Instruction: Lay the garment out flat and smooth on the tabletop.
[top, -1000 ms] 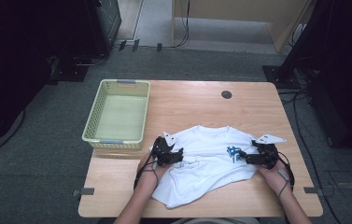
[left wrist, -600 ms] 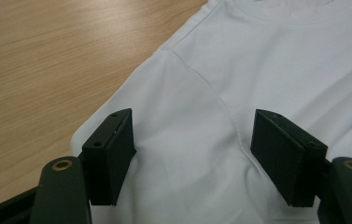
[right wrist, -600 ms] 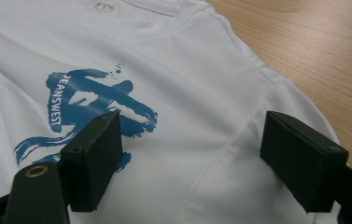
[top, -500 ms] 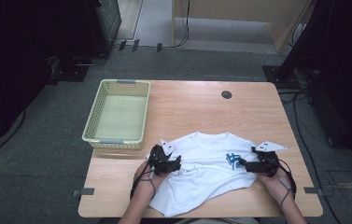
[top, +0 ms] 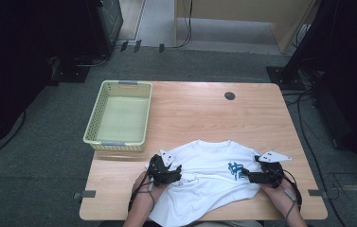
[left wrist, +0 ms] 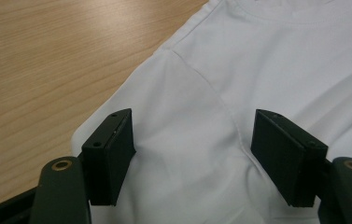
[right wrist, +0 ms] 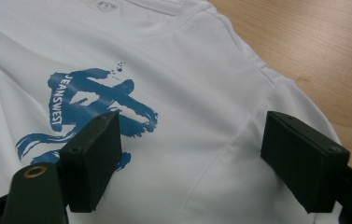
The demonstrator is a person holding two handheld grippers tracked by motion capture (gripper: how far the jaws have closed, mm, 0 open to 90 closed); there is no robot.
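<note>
1. A wooden tabletop (top: 204, 113) stands on a grey floor, and the room around it is dark.
2. A white T-shirt (top: 209, 184) lies flat along the near edge of the tabletop, about in the middle. Its neck points toward the far edge, and its bottom part hangs a little over the near edge.
3. A blue print (top: 235, 169) sits on the shirt's chest, toward the right side.
4. The left tongs (top: 170, 174) are at the shirt's left shoulder, held in a hand (top: 143, 187) that comes in from the near edge.
5. In the left gripper view, the left tongs (left wrist: 192, 154) stand open, with the white sleeve seam lying between the two black jaws. They do not pinch the cloth.
6. The right tongs (top: 248, 174) are at the shirt's right shoulder, just beside the blue print.
7. In the right gripper view, the right tongs (right wrist: 190, 158) are open too, over the shirt (right wrist: 178, 70), with nothing held.
8. A pale yellow basket (top: 101, 113) sits by the left edge of the tabletop, well apart from the shirt.
9. A small dark round hole (top: 229, 96) is near the far right corner.
</note>
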